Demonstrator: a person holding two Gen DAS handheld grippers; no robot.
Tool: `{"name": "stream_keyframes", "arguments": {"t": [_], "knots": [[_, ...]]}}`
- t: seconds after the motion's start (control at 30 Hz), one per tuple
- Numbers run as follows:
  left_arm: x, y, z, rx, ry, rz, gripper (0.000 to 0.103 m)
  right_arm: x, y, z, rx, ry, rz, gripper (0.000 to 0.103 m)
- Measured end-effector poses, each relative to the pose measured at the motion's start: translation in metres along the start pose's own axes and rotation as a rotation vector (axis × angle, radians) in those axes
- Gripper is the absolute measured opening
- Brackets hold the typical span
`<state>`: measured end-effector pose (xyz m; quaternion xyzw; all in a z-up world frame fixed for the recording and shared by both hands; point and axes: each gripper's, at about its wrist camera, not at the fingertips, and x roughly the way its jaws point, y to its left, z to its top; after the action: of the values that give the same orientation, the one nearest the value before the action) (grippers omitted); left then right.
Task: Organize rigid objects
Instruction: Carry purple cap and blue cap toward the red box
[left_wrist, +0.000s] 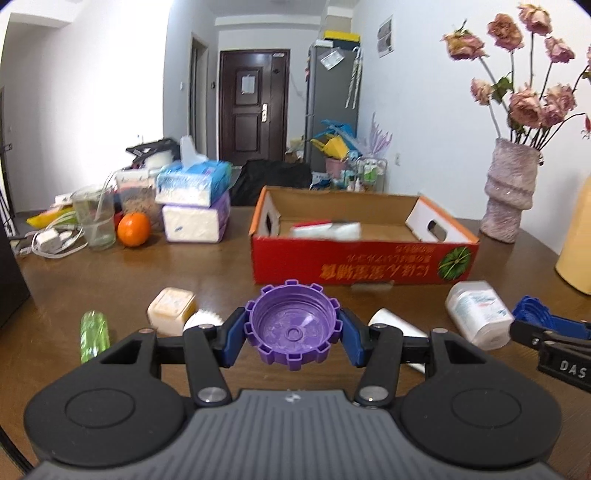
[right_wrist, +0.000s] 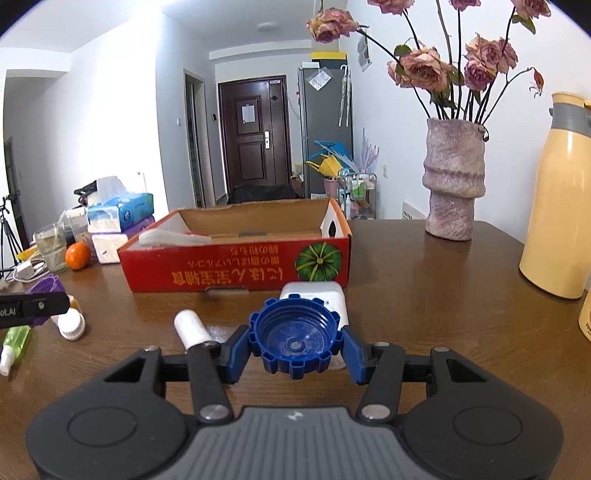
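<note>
**Two notched caps held over a wooden table**

The left gripper (left_wrist: 293, 329) has its blue pads pressed against opposite sides of a purple plastic cap with a notched rim (left_wrist: 293, 326), hollow side up, jaws partly closed around it above the brown wooden table (left_wrist: 184, 266). The right gripper (right_wrist: 294, 339) grips a dark blue plastic cap of the same notched shape (right_wrist: 294, 338) in the same manner. In the left wrist view the right gripper enters at the right edge, its black body bearing the white letters "DAS"; in the right wrist view the left gripper shows at the left edge with the letters "ot.AI".

Beyond both caps, toward the far side, stands an open red cardboard box (left_wrist: 364, 264) printed with yellow East Asian characters, seen inverted, and a green pumpkin picture; a white flat item lies inside. On the table near the grippers lie a white labelled plastic bottle (left_wrist: 478, 314) (print unreadable), a white tube (right_wrist: 192, 328), a small cream square container (left_wrist: 171, 308) and a green translucent spray bottle (left_wrist: 94, 334). Far left: an orange (left_wrist: 133, 229), tissue packs (left_wrist: 194, 205). Right: a mottled pink vase of dried roses (left_wrist: 509, 190).
</note>
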<state>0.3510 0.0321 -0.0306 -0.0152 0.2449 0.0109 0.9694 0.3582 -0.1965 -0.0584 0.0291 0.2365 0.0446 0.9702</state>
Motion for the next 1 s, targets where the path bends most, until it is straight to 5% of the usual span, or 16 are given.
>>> {"name": "stream_keyframes", "arguments": {"t": [1.0], "knots": [[0.046, -0.028, 0.060, -0.080, -0.062, -0.014, 0.054, 0.049, 0.006, 0.056, 0.057, -0.041, 0.038, 0.052]]}}
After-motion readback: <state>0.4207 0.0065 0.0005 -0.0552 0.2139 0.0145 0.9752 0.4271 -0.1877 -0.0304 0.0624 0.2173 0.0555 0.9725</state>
